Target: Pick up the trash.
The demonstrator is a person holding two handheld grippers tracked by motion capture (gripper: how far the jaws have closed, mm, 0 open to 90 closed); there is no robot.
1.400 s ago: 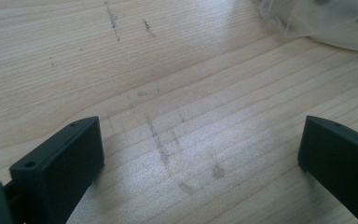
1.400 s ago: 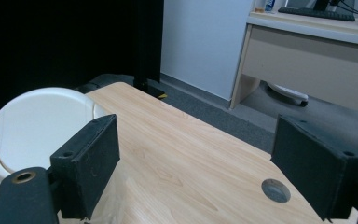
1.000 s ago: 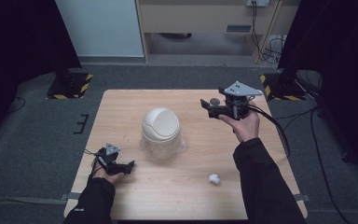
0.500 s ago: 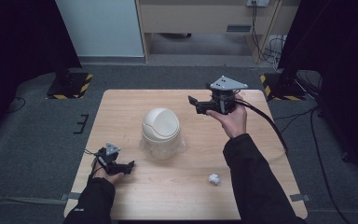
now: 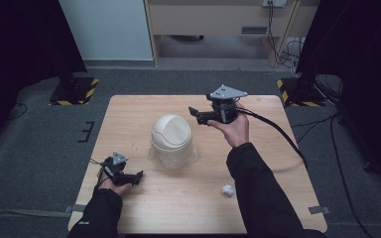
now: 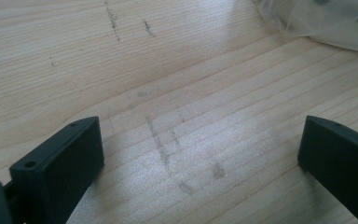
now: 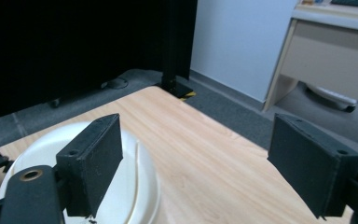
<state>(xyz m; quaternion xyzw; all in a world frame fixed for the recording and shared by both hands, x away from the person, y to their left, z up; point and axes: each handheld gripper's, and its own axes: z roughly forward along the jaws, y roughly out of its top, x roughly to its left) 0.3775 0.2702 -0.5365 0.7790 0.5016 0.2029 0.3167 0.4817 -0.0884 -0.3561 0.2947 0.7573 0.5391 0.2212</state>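
Surface (image 5: 144,114): a pale wooden top with grey carpet around it; faint dark scuffs show on the grain in the left gripper view.
Bin (image 5: 171,140): stands upright near the middle of the surface. It has a cream domed lid with a curved seam, and a clear bag bulges out below the lid and spreads on the wood.
Right tongs (image 5: 194,115): held up in the person's right hand, above the far right part of the surface, just to the right of and beyond the bin. The tips point left, toward the bin's far side, and do not touch it.
Right tongs, state: spread wide with nothing between them. In the right gripper view (image 7: 198,163) the lid (image 7: 121,186) lies below and behind the left jaw, with bare wood showing in the gap.
Left tongs (image 5: 138,175): low over the near left part of the surface, in the person's left hand, tips pointing right.
Left tongs, state: spread wide and gripping nothing. The left gripper view (image 6: 200,158) has bare wood between the jaws and a fold of the clear bag (image 6: 326,21) at the top right corner.
Paper ball (image 5: 226,189): a small white crumpled wad lying on the near right part of the surface, well apart from the bin and from both tongs, just beside the right sleeve.
Sleeves: dark, coming in from the near edge.
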